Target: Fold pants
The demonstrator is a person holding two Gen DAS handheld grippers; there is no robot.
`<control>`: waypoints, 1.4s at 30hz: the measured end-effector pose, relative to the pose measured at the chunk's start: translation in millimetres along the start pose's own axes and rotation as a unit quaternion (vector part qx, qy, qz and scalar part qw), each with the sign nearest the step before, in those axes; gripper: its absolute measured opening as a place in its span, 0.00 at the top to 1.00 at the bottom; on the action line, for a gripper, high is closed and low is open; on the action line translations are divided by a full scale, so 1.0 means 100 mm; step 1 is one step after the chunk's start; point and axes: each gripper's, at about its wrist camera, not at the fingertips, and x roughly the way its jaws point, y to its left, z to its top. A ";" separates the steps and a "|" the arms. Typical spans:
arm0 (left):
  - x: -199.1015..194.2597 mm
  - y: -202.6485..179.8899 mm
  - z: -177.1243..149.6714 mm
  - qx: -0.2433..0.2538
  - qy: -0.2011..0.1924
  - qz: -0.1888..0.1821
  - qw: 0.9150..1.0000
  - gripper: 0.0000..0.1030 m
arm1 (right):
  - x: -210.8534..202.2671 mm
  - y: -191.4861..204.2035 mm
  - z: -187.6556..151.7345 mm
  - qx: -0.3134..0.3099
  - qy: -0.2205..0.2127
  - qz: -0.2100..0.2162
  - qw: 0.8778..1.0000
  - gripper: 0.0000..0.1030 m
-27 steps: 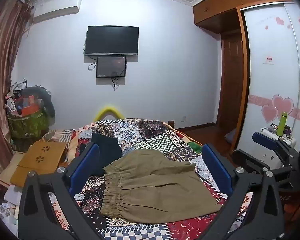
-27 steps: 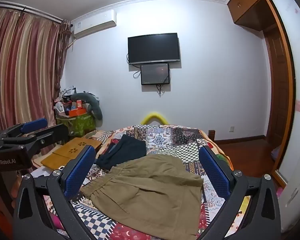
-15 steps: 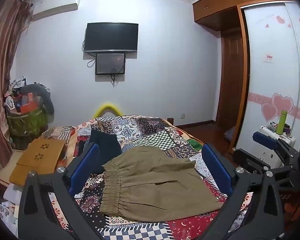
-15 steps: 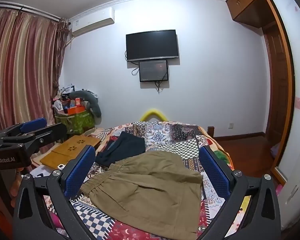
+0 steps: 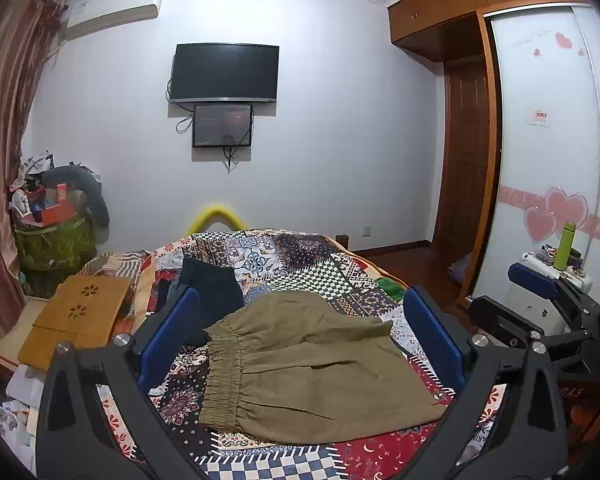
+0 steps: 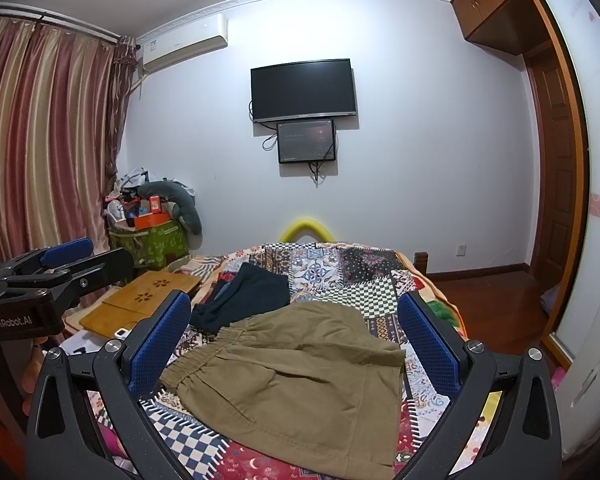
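Jaws wide on both grippers, pants (image 5: 316, 364) unmoved (view tilted down).

The bed (image 5: 300, 256) is covered by a patchwork quilt (image 6: 340, 264) of mixed prints. Olive-green pants (image 5: 312, 368) lie flat on the quilt, elastic waistband toward the left. A dark folded garment (image 6: 248, 296) lies on the quilt just beyond the pants' waistband end, touching them. A green item (image 5: 392, 288) sits at the quilt's right edge, beyond the pants.

White wall, mounted TV (image 5: 225, 73), striped curtains (image 6: 40, 140), wooden wardrobe (image 5: 460, 12), patchwork bed (image 5: 300, 264).
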 end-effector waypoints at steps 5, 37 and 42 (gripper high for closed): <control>0.00 0.02 0.00 -0.003 0.001 0.001 1.000 0.00 | 0.00 -0.01 0.00 -0.001 0.000 0.000 1.000 0.00; 0.05 0.07 -0.01 -0.010 0.007 0.010 1.000 0.00 | -0.01 -0.01 0.04 -0.002 0.001 -0.001 1.000 0.00; 0.04 0.08 -0.02 -0.010 0.007 0.011 1.000 0.00 | 0.00 -0.02 0.03 -0.001 0.001 -0.001 1.000 0.00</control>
